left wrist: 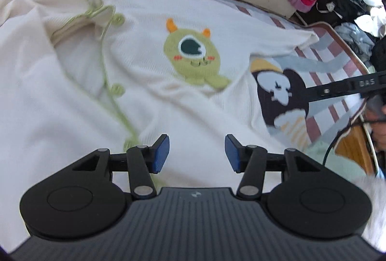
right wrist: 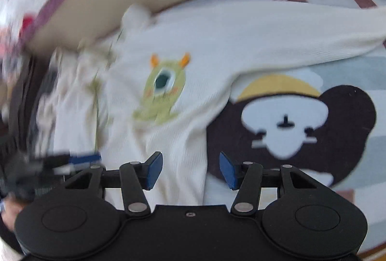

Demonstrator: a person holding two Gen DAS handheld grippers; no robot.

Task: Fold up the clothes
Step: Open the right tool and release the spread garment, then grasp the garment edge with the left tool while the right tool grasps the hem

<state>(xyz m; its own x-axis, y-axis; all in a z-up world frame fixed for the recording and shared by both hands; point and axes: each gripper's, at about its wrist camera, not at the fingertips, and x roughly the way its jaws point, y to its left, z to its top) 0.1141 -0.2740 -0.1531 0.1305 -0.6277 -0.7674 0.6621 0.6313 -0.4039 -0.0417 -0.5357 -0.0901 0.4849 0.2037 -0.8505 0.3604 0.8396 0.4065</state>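
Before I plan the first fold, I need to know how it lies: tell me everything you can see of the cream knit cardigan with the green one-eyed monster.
The cream knit cardigan lies front up and rumpled on the cartoon-print bed sheet. It looks like soft ribbed knit, with pale green piping along the collar and front edge, round green buttons, and a green one-eyed monster patch with orange horns. One sleeve stretches sideways across the sheet. Neither gripper's open fingers hold it.

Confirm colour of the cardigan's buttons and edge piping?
Light green buttons and piping on the cream cardigan; clearest in the left wrist view.
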